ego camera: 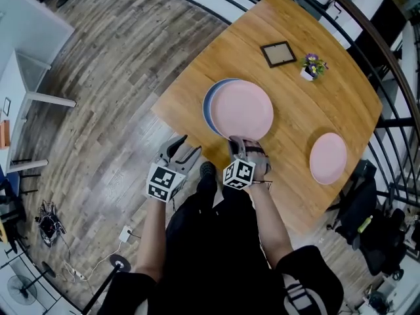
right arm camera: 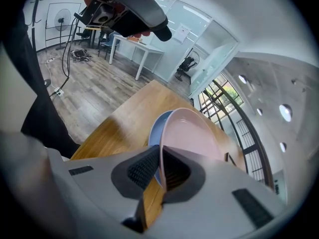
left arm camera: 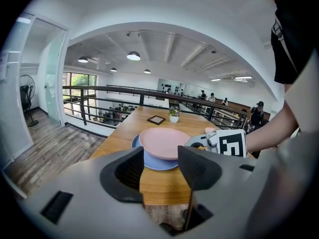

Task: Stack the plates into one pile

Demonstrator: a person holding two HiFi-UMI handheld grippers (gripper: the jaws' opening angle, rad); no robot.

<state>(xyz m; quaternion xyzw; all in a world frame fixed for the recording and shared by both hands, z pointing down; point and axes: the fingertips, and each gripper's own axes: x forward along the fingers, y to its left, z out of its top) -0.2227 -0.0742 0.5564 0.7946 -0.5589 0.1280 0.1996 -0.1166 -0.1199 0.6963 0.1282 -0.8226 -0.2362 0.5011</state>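
So the big pink plate [ego camera: 243,109] sits on top of the blue plate [ego camera: 208,110], shifted a bit to one side so a crescent of blue shows, near the edge of the wooden table [ego camera: 308,110] closest to the person; the right gripper [right arm camera: 160,172] has its jaws pinched on the near rim of that pink plate; the left gripper [left arm camera: 160,169] hangs just off the table edge, jaws spread with nothing between them; a second pink plate [ego camera: 327,157] lies alone well apart, by the table's other edge; farther back there's a small picture frame [ego camera: 278,53] lying flat, with a little flower pot [ego camera: 312,66] just beside it.
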